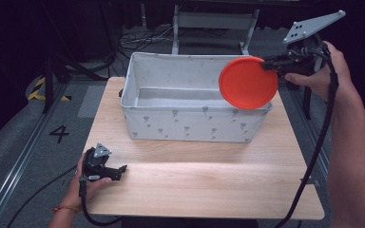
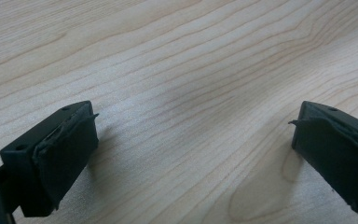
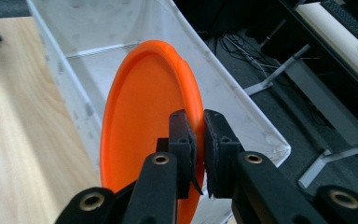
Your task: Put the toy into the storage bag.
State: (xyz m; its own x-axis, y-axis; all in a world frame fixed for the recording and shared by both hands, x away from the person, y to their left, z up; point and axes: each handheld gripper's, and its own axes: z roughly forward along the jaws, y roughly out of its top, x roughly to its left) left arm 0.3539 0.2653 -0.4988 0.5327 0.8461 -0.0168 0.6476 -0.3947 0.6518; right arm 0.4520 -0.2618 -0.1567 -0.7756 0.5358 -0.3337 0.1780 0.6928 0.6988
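Above fabric bin [image 1: 190,124], gripped orange plate [image 1: 247,82].

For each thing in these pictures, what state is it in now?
Orange plate: held on edge by its rim, above the bin's right end.
Fabric bin: open-topped, looks empty, upright on the table.
Right gripper: shut on the plate.
Left gripper: open, holding nothing, low over the wooden table.

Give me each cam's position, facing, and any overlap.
High view: above the person's side, facing forward and down on the table and bin; both forearms and tongs show.
Left gripper view: on the left tongs, low over bare wood; jaws wide apart.
Right gripper view: on the right tongs, looking along the disc into the bin.
Shared: high and right views both show the disc at the bin's right end.
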